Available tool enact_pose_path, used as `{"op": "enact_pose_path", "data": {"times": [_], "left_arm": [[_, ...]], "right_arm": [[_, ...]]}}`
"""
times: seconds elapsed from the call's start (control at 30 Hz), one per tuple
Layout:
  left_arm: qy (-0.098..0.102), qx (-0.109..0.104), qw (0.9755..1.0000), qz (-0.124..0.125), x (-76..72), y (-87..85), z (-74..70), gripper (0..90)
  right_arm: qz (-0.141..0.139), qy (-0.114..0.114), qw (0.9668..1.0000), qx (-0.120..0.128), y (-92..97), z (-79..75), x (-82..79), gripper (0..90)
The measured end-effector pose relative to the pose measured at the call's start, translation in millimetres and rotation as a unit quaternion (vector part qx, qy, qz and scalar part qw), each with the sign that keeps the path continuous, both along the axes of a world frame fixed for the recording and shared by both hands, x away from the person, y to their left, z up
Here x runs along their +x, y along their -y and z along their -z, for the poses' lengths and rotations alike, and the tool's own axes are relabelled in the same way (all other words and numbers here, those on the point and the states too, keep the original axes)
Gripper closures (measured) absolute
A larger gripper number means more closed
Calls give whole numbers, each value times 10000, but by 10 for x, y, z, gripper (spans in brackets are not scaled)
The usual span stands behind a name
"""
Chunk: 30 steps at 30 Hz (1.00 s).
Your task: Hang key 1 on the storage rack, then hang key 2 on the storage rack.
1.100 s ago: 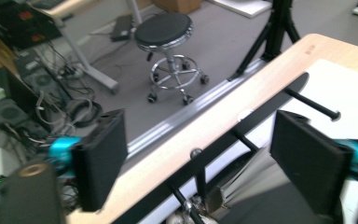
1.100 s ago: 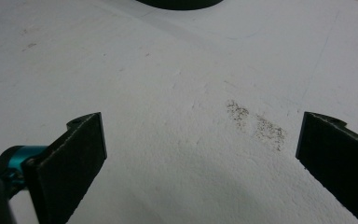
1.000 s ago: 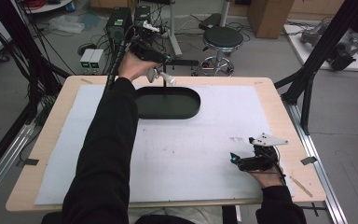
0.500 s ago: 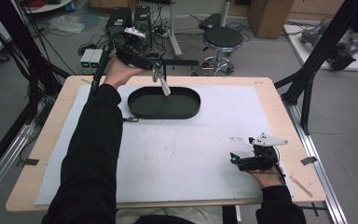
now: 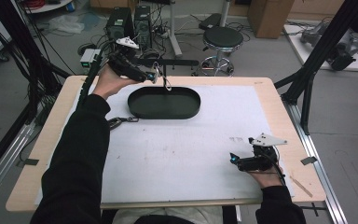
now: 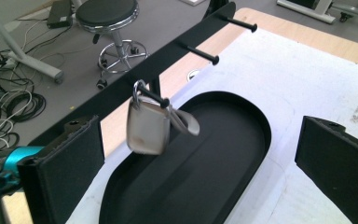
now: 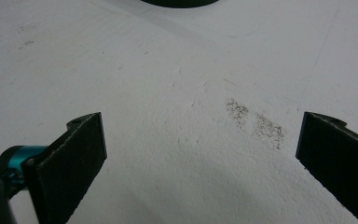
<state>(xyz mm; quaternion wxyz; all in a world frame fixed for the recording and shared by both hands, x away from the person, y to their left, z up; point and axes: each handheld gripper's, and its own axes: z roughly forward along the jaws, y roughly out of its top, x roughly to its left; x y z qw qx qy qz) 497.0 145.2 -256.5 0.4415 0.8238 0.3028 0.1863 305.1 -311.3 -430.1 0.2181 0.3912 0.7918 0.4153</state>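
A silver padlock (image 6: 147, 126) with a grey strap hangs by its shackle from the nearest peg of a black rack bar (image 6: 116, 95). It hangs above the back left end of a black oval tray (image 6: 214, 154). My left gripper (image 6: 198, 140) is open, its jaws wide apart a short way in front of the padlock and not touching it. From above, the left gripper (image 5: 150, 74) is held in the air to the left of the padlock (image 5: 166, 83), beside the tray (image 5: 186, 111). My right gripper (image 5: 236, 161) rests open on the white mat at the front right; nothing lies between its jaws (image 7: 200, 135).
Two more bare pegs (image 6: 200, 52) stick out of the rack bar further along. A small metal clip-like object (image 5: 121, 122) lies on the mat left of the tray. The white mat (image 5: 182, 154) covers most of the wooden table. A stool (image 5: 223, 37) and cables stand behind the table.
My left gripper has drawn back and to the left, away from the padlock, which stays hanging on its peg. The right gripper has not moved.
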Motion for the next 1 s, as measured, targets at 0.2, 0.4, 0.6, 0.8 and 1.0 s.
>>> {"op": "enact_pose_path", "data": {"times": [0.2,0.4,0.6,0.8,1.0], "left_arm": [[-57,42,10000,-55,-66,-126,59,17],[-175,130,9997,-109,-150,-277,171,17],[-306,143,9994,-125,-215,-402,337,17],[-434,207,9988,-68,-259,-501,488,17],[-470,220,9986,47,-297,-561,581,17]], "right_arm": [[4,1,10000,-7,7,0,-2,8],[5,-6,10000,-14,5,3,3,8],[-2,-3,10000,-23,-10,1,-2,8],[-4,-19,10000,-32,-20,3,6,8],[0,-24,10000,-53,-20,6,10,8]]}}
